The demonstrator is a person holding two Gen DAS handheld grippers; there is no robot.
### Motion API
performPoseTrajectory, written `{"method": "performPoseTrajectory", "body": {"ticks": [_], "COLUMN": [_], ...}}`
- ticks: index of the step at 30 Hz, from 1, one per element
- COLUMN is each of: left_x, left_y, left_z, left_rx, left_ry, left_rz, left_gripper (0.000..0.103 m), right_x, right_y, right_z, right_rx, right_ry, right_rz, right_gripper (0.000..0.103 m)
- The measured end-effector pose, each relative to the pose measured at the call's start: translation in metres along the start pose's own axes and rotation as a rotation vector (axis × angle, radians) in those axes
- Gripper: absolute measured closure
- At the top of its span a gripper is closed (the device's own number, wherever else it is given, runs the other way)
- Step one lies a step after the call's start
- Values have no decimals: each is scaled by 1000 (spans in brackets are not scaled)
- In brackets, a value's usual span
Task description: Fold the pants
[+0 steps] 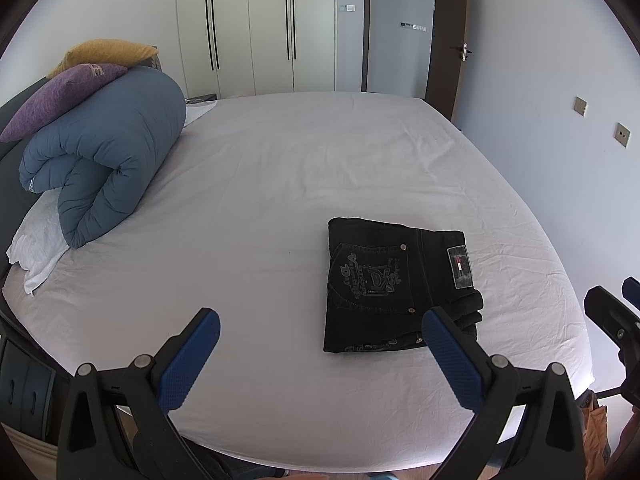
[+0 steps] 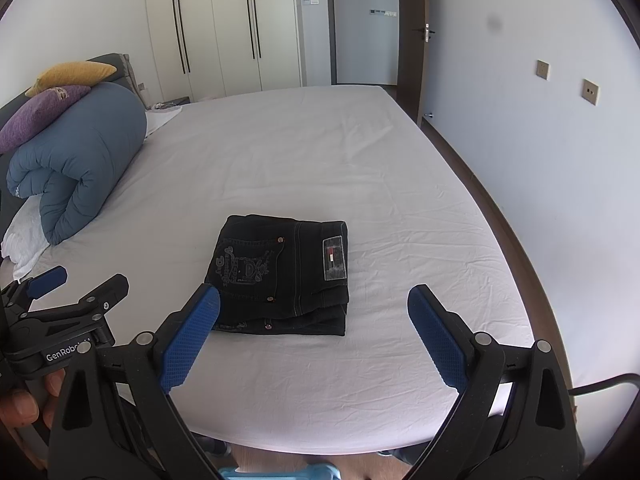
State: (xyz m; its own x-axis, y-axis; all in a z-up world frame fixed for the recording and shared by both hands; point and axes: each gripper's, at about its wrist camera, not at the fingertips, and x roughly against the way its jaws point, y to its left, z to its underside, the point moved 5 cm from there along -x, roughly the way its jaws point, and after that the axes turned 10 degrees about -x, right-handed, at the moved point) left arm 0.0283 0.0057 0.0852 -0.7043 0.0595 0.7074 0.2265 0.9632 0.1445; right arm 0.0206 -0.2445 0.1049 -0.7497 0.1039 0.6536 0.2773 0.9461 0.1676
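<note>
Black jeans (image 1: 394, 284) lie folded into a compact rectangle on the white bed sheet (image 1: 280, 184), back pocket embroidery and waistband label facing up. They also show in the right wrist view (image 2: 284, 274). My left gripper (image 1: 322, 322) is open and empty, held above the near bed edge, left of and in front of the jeans. My right gripper (image 2: 314, 300) is open and empty, hovering just in front of the jeans. The left gripper also shows at the left of the right wrist view (image 2: 72, 284).
A rolled blue duvet (image 1: 108, 152) with purple (image 1: 56, 96) and yellow pillows (image 1: 104, 54) sits at the bed's far left, over a white pillow (image 1: 36, 248). Wardrobes (image 1: 256, 28) and a doorway (image 1: 400, 28) stand behind the bed. A wall (image 2: 540, 120) runs along the right.
</note>
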Motion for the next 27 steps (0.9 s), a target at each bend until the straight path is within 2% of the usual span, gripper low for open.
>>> {"method": "performPoseTrajectory", "body": {"ticks": [27], "left_x": [0], "left_y": [2], "left_z": [2], "left_rx": [9], "left_ry": [-7], "left_rz": [7], "left_gripper": [0], "right_x": [-4], "right_y": [-3], "right_z": [6], "right_rx": [13], "right_ry": [21], "right_rz": [-11], "right_gripper": [7]}}
